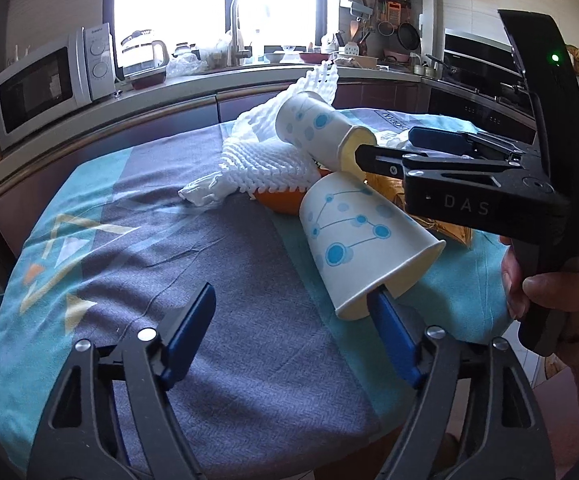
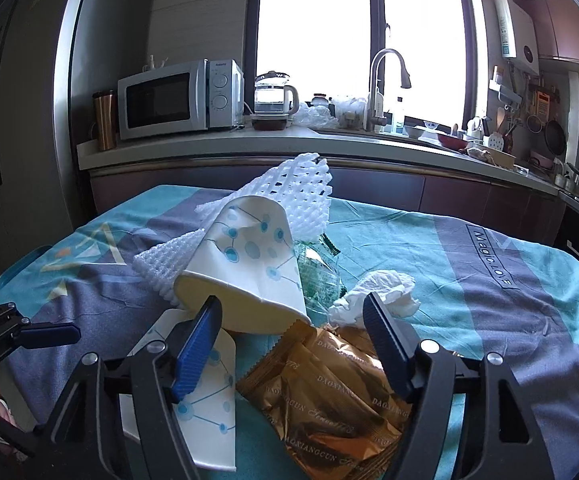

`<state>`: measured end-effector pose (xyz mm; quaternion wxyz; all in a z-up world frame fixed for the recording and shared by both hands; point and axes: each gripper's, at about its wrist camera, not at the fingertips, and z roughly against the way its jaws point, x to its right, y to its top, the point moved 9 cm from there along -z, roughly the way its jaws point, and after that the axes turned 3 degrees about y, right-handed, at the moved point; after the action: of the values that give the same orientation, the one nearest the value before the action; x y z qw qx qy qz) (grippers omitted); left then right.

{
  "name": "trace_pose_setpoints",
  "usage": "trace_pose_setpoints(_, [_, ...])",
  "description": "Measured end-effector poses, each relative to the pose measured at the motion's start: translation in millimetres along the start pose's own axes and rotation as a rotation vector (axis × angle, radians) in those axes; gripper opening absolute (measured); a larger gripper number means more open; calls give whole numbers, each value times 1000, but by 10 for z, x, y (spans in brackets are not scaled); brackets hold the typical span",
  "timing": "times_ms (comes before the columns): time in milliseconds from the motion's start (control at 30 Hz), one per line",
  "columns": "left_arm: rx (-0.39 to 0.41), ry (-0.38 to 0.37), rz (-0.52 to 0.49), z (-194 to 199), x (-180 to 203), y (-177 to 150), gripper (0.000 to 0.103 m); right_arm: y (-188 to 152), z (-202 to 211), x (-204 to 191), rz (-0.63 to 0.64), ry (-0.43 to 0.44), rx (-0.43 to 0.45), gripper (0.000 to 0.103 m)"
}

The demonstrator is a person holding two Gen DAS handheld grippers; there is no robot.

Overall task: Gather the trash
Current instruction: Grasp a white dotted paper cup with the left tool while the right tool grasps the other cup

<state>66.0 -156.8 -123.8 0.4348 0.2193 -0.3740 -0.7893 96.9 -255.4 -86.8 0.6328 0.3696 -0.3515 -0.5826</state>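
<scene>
Trash (image 2: 249, 264) lay heaped mid-bench (image 2: 489, 320), uncollected: two paper cups, foam netting (image 1: 265, 160), a gold wrapper (image 2: 329, 396), a tissue (image 2: 381, 292). My left hand-held gripper (image 1: 289, 308) had one finger inside the near cup's (image 1: 361, 240) mouth, jaws apart; my right hand-held gripper (image 2: 293, 320) bracketed the upper cup's (image 2: 249, 264) rim, gripping nothing yet.

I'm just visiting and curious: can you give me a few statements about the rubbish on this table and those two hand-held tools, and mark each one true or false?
1. Two paper cups, a farther one and a nearer one, lie tipped over on the cloth. True.
2. The left tool has one finger inside the nearer cup's mouth. True.
3. The gold wrapper lies below the right tool. True.
4. The crumpled tissue is stuffed inside a cup. False: it lies on the cloth beside the wrapper.
5. The white foam net is bright red. False: it is white.
6. The microwave stands on the table. False: it stands on the counter behind.
</scene>
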Motion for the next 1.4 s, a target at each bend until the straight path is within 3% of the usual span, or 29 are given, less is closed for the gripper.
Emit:
trace_pose_setpoints(133, [-5, -1, 25, -36, -65, 31, 56, 76, -46, -81, 67, 3, 7, 61])
trace_pose_setpoints(200, [-5, -2, 24, -45, -80, 47, 41, 85, -101, -103, 72, 22, -10, 45])
trace_pose_setpoints(333, [4, -8, 36, -23, -102, 71, 31, 76, -149, -121, 68, 43, -26, 27])
trace_pose_setpoints(400, [5, -13, 43, -10, -111, 73, 20, 78, -128, -112, 58, 49, -19, 13])
trace_pose_setpoints(500, [7, -18, 52, 3, -135, 79, 8, 85, -90, -71, 25, 62, -18, 6])
trace_pose_setpoints(767, [53, -43, 74, 158, -226, 129, 6, 172, 152, 2, -51, 99, 12, 2])
trace_pose_setpoints(1067, [94, -34, 101, 431, -404, 153, 5, 248, 310, 33, -164, 197, 41, 2])
trace_pose_setpoints(1400, [150, 65, 149, 867, -924, 152, 5, 445, 423, -416, -176, 349, 72, 2])
